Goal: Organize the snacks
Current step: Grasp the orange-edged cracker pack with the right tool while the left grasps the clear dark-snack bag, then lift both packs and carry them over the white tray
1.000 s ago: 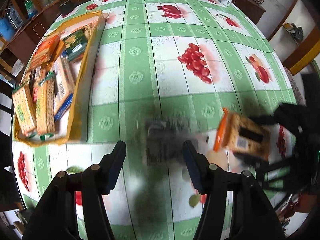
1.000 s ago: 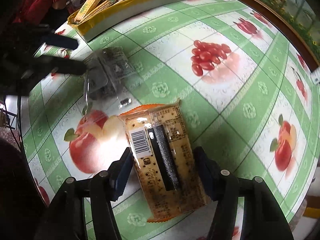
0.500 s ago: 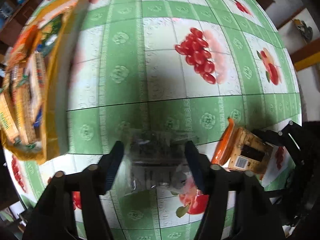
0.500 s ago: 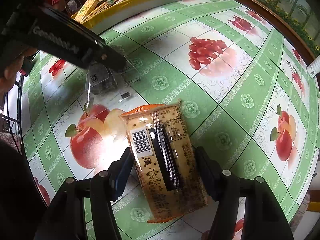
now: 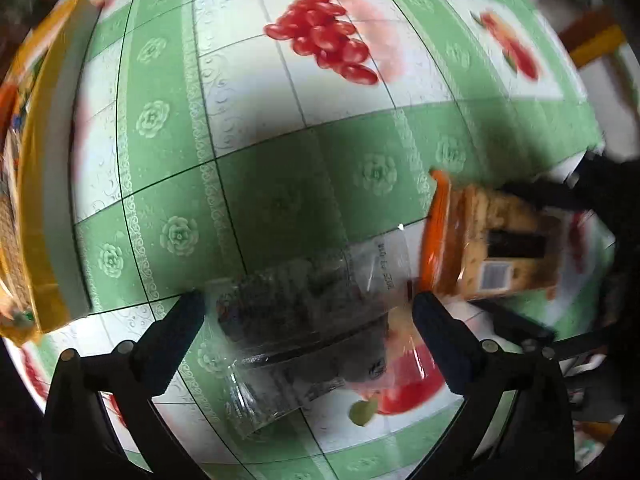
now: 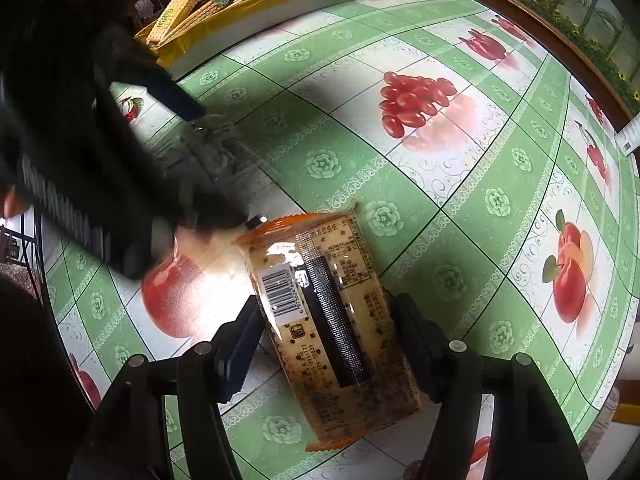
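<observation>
Left wrist view: left tongs (image 5: 308, 312) lower than before, opening wide around clear packet (image 5: 304, 320); right tongs (image 6: 324, 336) opening beside cracker pack (image 6: 332, 320).

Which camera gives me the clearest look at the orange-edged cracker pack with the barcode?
Right wrist view: the orange-edged cracker pack lies full length between the opening right gripper fingers, barcode sharp. Left wrist view shows it blurred near the right edge, only one end visible.

We see a tablecloth (image 6: 472, 200) checked in green and white, printed with red fruit and pale rosettes. Our cracker packet (image 6: 332, 320) is tan, speckled dark, with orange ends. The tray (image 5: 36, 200) at the tabletop's edge is yellow with white sides.
</observation>
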A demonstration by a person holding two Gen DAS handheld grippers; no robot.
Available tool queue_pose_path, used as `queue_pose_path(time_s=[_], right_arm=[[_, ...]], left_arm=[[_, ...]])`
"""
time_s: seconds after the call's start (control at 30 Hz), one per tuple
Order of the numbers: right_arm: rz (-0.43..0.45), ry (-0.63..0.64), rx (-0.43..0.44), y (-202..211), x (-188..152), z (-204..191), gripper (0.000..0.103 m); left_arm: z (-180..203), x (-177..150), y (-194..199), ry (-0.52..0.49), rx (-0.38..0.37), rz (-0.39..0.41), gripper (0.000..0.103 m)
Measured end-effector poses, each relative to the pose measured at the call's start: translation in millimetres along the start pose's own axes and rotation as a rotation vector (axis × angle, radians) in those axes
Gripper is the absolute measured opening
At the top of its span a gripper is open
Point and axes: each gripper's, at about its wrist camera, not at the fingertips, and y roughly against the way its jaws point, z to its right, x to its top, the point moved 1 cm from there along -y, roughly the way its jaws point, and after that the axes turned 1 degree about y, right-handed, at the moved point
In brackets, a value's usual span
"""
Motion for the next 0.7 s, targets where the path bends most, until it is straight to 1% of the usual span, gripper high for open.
queue_pose_path(time_s=[0.1, 0.17, 0.2, 0.23, 0.27, 0.3, 0.37, 0.5, 0.6, 0.7], right_arm=[[0.008, -0.008, -0.005, 0, -1, 1, 0.068], [0.017, -0.022, -0.015, 1, -2, 1, 0.068], [0.021, -0.026, -0.018, 1, -2, 1, 0.067], [0.026, -0.035, -0.024, 1, -2, 1, 0.067], [0.028, -0.043, -0.027, 1, -2, 1, 0.066], [0.031, -0.053, -0.033, 1, -1, 1, 0.065], [0.036, -0.075, -0.044, 1, 0, -1, 0.065], [0.038, -0.115, -0.071, 2, -1, -4, 0.063], [0.032, -0.173, -0.077, 3, -4, -3, 0.062], [0.028, -0.219, -0.085, 4, -8, -3, 0.062]], left_arm=[[2, 0, 1, 0.007, -0.001, 0.045, 0.101], [4, -2, 5, 0.001, -0.012, 0.058, 0.089], [6, -9, 7, -0.004, -0.017, 0.060, 0.085], [10, -11, 10, -0.014, -0.010, 0.073, 0.076], [13, -11, 11, -0.021, -0.018, 0.079, 0.071], [14, -14, 11, -0.018, -0.026, 0.085, 0.070], [20, -19, 13, -0.024, -0.037, 0.106, 0.060], [21, -26, 13, 0.008, -0.084, 0.139, 0.059], [16, -40, 13, 0.017, -0.089, 0.164, 0.059], [21, -52, 13, 0.014, -0.098, 0.173, 0.059]])
